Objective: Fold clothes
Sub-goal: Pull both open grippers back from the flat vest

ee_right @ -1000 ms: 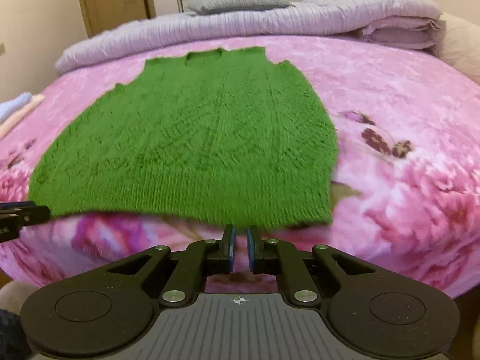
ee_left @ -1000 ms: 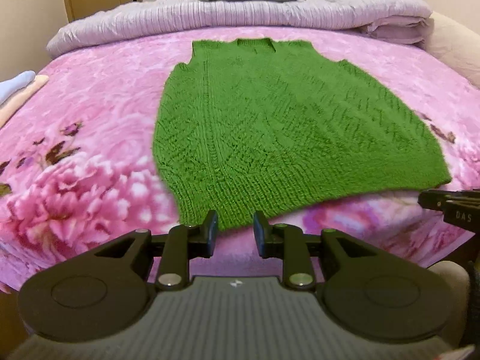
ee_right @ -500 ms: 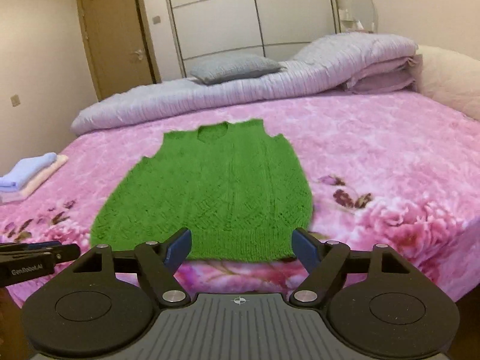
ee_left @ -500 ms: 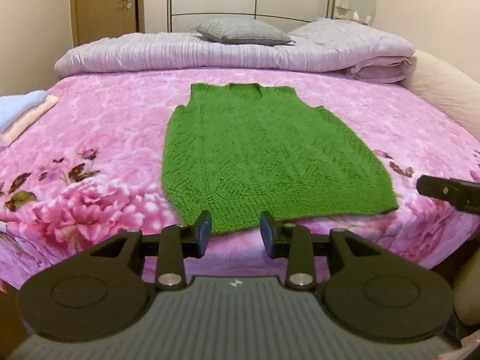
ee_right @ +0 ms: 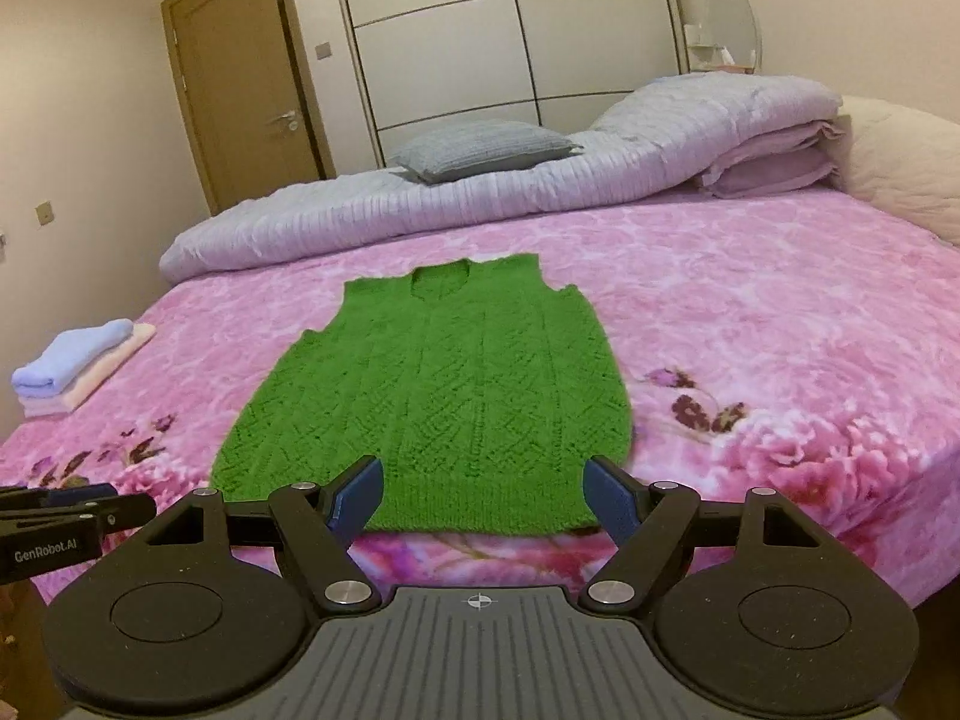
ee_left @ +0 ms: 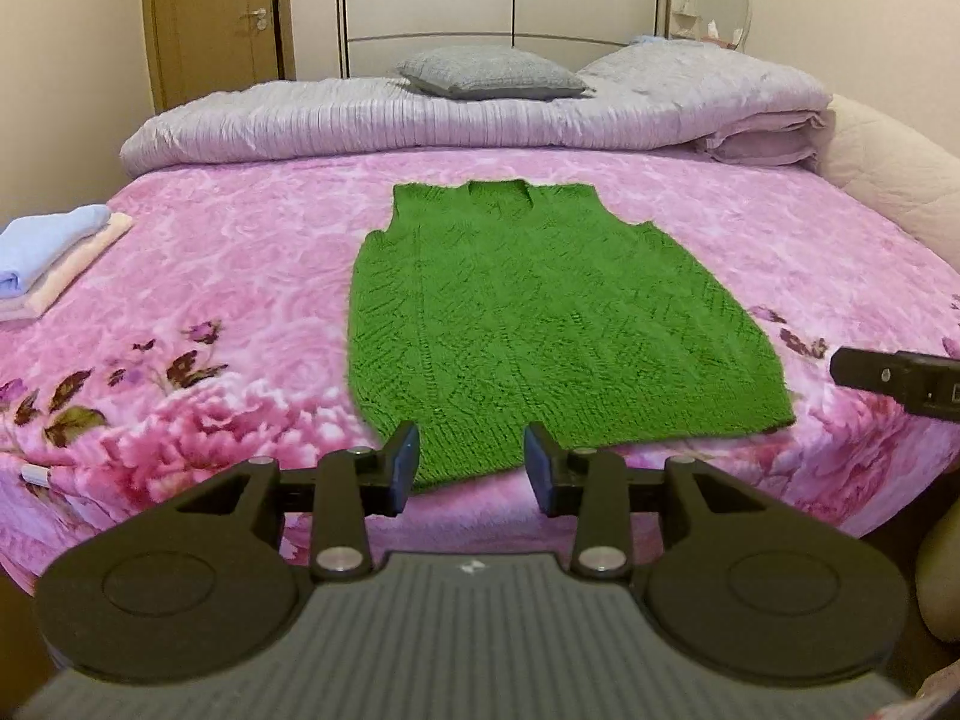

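Note:
A green knitted vest (ee_left: 540, 324) (ee_right: 438, 402) lies flat on the pink floral bed (ee_left: 240, 276) (ee_right: 750, 312), neck toward the pillows, hem toward me. My left gripper (ee_left: 471, 468) hovers above the hem's left part, back from the cloth; its jaws are opening and nothing is between them. My right gripper (ee_right: 483, 498) is raised over the hem's right part, jaws wide open and empty. Each gripper's tip shows at the edge of the other's view: the right gripper (ee_left: 888, 375) and the left gripper (ee_right: 72, 507).
A small stack of folded clothes (ee_left: 48, 258) (ee_right: 78, 366) sits at the bed's left edge. A rolled lilac duvet (ee_left: 480, 120) and a grey pillow (ee_right: 486, 150) fill the far end. A door (ee_right: 240, 102) and wardrobe stand behind.
Both grippers rose and drew back from the vest's hem, so more of the room shows. The right gripper went from shut to wide open; the left one opened further.

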Tool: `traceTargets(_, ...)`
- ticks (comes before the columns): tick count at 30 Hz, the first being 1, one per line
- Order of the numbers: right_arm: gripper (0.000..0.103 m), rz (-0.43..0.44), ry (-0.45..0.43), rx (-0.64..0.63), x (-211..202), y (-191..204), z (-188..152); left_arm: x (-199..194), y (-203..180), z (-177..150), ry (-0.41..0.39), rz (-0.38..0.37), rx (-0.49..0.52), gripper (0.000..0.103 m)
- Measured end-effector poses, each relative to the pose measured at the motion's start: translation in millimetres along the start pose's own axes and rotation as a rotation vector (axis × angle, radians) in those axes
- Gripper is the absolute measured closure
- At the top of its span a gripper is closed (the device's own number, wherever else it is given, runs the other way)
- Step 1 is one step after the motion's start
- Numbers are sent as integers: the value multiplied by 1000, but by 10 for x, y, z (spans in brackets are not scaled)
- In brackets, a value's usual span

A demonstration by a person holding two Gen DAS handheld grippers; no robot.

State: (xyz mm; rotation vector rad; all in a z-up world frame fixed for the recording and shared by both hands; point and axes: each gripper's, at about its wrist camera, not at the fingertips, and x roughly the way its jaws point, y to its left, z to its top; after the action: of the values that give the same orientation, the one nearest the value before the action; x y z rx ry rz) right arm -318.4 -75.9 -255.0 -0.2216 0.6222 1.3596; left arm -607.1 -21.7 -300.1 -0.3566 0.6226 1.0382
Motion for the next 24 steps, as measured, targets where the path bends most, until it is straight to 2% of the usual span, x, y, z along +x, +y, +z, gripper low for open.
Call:
traceTargets(15,26,-31,171,-13,932,-92,337,932,106,540,113,4,-22,69)
traceTargets(24,26,-59,237,-34,1691,-310,596,1748,294,772,175,17,-22,69)
